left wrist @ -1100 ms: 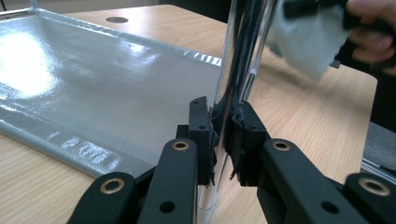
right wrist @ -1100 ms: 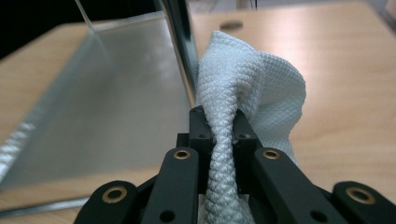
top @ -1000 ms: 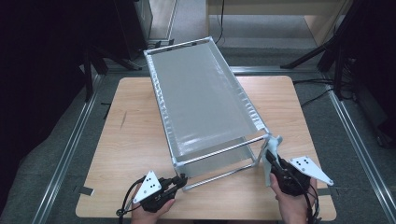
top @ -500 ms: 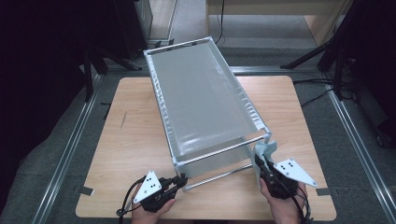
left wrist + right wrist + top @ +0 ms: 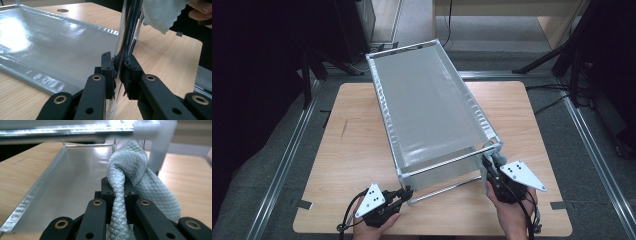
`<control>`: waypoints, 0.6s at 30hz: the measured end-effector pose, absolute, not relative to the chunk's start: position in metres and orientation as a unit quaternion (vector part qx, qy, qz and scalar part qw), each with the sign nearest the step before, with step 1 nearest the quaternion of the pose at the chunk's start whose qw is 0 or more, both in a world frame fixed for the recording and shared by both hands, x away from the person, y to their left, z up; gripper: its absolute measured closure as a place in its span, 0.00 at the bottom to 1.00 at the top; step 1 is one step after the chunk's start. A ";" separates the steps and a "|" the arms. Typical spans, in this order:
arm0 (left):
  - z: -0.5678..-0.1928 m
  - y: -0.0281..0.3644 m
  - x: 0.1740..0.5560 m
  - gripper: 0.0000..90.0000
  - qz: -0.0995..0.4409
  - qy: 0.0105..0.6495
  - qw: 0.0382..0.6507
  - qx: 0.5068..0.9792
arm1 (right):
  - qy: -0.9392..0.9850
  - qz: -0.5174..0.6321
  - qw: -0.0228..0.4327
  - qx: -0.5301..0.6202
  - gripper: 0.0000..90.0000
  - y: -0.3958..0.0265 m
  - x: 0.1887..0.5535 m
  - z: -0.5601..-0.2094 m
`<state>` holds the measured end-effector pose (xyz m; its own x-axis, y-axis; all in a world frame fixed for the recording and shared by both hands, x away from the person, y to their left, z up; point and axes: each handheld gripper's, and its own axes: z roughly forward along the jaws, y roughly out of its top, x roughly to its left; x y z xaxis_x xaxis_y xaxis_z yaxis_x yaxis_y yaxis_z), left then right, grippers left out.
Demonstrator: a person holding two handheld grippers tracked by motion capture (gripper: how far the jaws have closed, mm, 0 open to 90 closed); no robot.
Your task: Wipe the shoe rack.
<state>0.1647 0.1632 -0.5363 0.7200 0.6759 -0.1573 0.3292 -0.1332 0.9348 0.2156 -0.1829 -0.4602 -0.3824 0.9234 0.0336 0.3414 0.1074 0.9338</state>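
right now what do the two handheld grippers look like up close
Both are black. The left gripper and right gripper each carry a grey three-cornered plate with black dots on top and trail a black cable. Close up, the jaws are flat black arms with brass-ringed pivots and small screw holes, ending in blocky pads.

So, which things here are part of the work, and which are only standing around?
Part of the work:
- silver metal two-tier rack
- pale blue textured cloth
- left gripper, jaws shut on a rack post
- right gripper, jaws shut on the cloth

Standing around:
- light wooden table
- black stand legs on the floor
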 end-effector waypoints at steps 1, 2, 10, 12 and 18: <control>-0.536 0.163 0.165 0.90 0.154 0.341 0.564 0.737 | 0.685 0.476 0.303 0.460 0.93 -0.180 0.217 -0.463; -0.536 0.163 0.165 0.90 0.154 0.341 0.564 0.737 | 0.690 0.474 0.299 0.458 0.93 -0.177 0.219 -0.466; -0.536 0.163 0.165 0.90 0.156 0.340 0.562 0.738 | 0.732 0.427 0.249 0.469 0.92 -0.150 0.246 -0.514; -0.536 0.163 0.164 0.90 0.156 0.340 0.561 0.738 | 0.746 0.399 0.245 0.473 0.84 -0.146 0.251 -0.522; -0.536 0.163 0.165 0.90 0.155 0.341 0.562 0.738 | 0.753 0.351 0.230 0.507 0.90 -0.147 0.253 -0.541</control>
